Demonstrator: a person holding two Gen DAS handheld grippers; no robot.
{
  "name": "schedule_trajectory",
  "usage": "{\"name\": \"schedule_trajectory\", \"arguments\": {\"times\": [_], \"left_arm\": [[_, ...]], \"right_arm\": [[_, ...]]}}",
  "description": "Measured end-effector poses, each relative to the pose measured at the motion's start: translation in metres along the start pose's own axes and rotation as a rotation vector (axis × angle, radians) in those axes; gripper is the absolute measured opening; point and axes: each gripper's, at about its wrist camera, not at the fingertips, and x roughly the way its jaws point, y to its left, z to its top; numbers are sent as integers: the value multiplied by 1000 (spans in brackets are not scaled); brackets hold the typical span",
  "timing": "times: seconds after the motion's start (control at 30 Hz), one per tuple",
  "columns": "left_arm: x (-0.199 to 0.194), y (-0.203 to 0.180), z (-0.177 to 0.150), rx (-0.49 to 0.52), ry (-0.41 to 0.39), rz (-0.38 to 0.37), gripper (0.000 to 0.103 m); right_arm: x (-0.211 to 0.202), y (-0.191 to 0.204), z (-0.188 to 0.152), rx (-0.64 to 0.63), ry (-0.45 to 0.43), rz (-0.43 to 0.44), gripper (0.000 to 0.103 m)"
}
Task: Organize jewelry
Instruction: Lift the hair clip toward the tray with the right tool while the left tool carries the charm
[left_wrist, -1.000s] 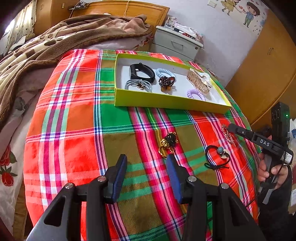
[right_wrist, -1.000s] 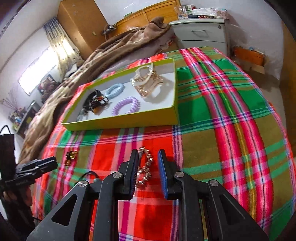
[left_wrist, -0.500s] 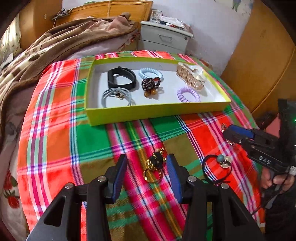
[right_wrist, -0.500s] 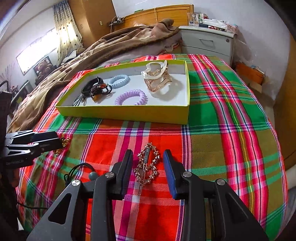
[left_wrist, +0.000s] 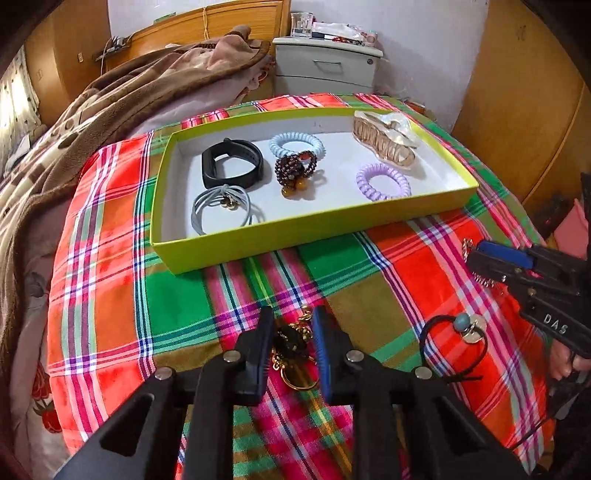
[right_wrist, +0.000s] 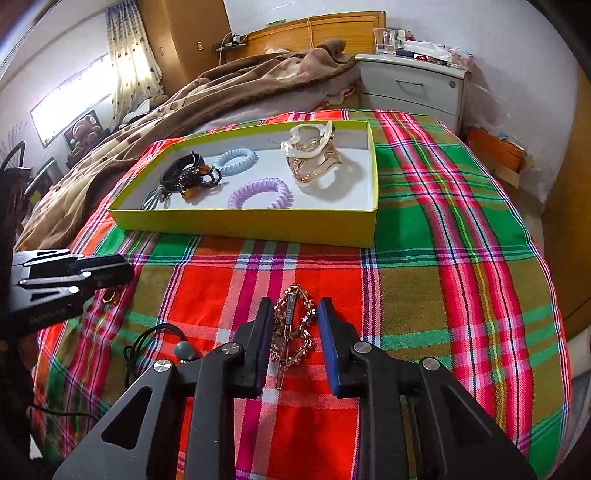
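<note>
A yellow-green tray (left_wrist: 258, 242) (right_wrist: 258, 229) on the plaid cloth holds a black band (left_wrist: 231, 168), hair ties and a gold claw clip (left_wrist: 384, 142). My left gripper (left_wrist: 292, 345) is open with its fingers either side of a black and gold brooch (left_wrist: 293, 349) lying on the cloth. My right gripper (right_wrist: 293, 332) is open with its fingers either side of a rhinestone hair clip (right_wrist: 291, 328) lying on the cloth. A black hair tie with a grey bead (left_wrist: 454, 332) (right_wrist: 162, 343) lies between the two grippers.
The plaid cloth (left_wrist: 110, 258) covers a round surface that drops off at its edges. A brown blanket (left_wrist: 129, 96) lies on the bed behind it. A grey nightstand (right_wrist: 413, 85) stands at the back right. Wooden wardrobe doors (left_wrist: 524, 110) are on the right.
Both grippers moved forward and lower. The left now straddles the brooch and the right straddles the hair clip. The left fingers have narrowed a little and the right fingers have widened.
</note>
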Motion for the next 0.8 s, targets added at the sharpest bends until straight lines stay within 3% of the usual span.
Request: {"name": "schedule_trajectory", "arguments": {"times": [0.13,0.23,0.33,0.43,0.5,0.63,0.7,0.8], "left_arm": [[-7,13,1,-80,-23,-58,19],[-16,25,2,-147,-46,-117,4],[-25,38,3,-201,-75,-155,4],[-26,43,3,-217,-74,-140,5],[-22,44,1,-225,-42,-141,7],[-13,31,-7,-171,4,-124,33],[-10,23,-10,-148,20,-139,34],[-6,14,-10,-103,21,-76,34]], "right_arm": [[-1,-1,0,3,-1,1,24],[-1,-3,0,12,-3,3,24],[-2,-5,0,21,-5,5,24],[-3,-5,0,22,-6,5,24],[-3,-5,-1,22,-5,5,24],[-3,-5,-1,22,-5,5,24],[-3,-5,-1,22,-5,5,24],[-3,-5,-1,22,-5,5,24]]}}
